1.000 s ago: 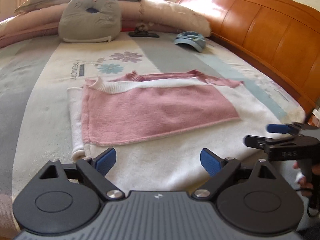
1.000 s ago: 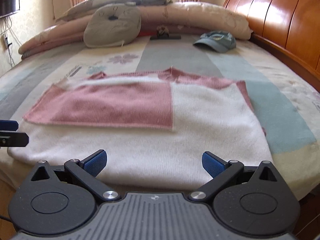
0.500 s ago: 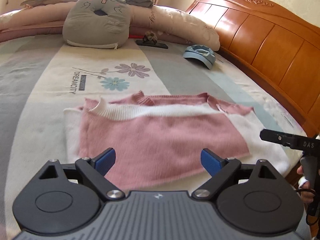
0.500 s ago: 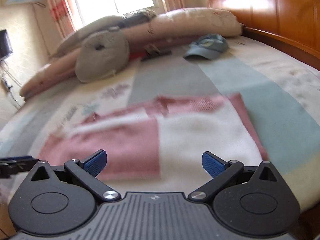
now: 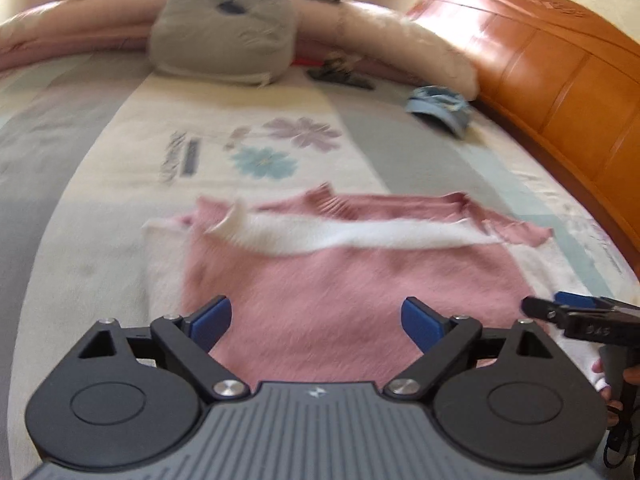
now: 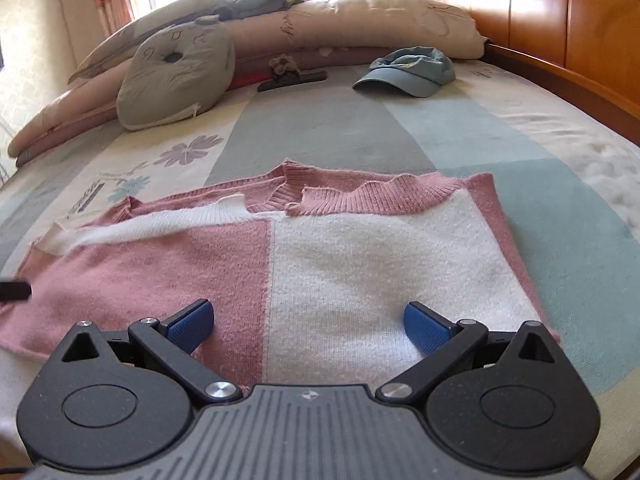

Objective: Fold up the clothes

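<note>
While both grippers hang over the near edge of the bed, a pink and white sweater lies flat on the striped cover with its ribbed neckline toward the pillows. At the far left corner a grey cushion leans against a long roll of bedding. Nearer, the left gripper is over the pink part of the sweater, its blue pads spread wide with nothing between them, only knit showing below. A dark clip-like thing lies at the foot of the bedding, too small to make out. To its right sits a blue cap, close to the wooden headboard along the right edge. The right gripper is over the seam where pink meets white, jaws released and empty. In the left wrist view its dark tip pokes in from the right, a hand gripping its handle.
</note>
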Demonstrator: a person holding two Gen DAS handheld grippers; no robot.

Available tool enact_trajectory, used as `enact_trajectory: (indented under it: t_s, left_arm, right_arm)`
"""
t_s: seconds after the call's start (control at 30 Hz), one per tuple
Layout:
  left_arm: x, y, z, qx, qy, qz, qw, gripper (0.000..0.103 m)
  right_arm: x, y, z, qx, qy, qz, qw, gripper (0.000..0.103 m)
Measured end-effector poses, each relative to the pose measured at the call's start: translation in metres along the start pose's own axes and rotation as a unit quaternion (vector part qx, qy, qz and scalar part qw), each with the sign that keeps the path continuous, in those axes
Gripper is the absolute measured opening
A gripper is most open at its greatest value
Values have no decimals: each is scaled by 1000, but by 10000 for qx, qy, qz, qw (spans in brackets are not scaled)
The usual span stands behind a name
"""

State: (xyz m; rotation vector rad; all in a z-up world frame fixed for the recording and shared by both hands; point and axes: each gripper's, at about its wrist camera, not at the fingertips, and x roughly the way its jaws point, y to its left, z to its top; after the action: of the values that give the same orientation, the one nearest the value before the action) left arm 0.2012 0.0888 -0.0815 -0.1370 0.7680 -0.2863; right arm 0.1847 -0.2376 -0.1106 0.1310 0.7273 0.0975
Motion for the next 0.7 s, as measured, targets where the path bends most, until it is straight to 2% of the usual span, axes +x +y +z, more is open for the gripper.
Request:
enact_trajectory:
  t_s: [0.07, 0.2, 0.27, 0.33, 0.43, 0.57, 0.7]
  left_arm:
    - [7, -3, 5, 144, -18, -94, 9998, 92]
    - [27, 5, 7, -47, 308, 269, 9992, 92]
    - [20, 6, 7, -86, 198, 88, 9997, 92]
    - [14, 7, 7, -61, 151, 15, 9999, 92]
    - [12, 7, 8, 82, 141, 124, 9998, 93]
    - [18, 13, 4, -50, 241, 130, 9996, 93]
    - [17, 12, 2, -19, 272, 108, 9996, 93]
  right_arm:
    - [1, 1, 1, -13, 13, -24, 10000, 103]
    - [1, 2, 5, -3, 98, -24, 9999, 103]
    - [-1, 1, 13, 40, 221, 12, 9997, 103]
    - [-3, 3, 29, -16, 203, 191, 9996, 103]
    - [3, 12, 62, -341, -35, 436, 9985, 103]
    - [41, 27, 98, -616, 58, 996, 9931, 103]
    - [96, 26, 102, -523, 444, 834, 9942, 103]
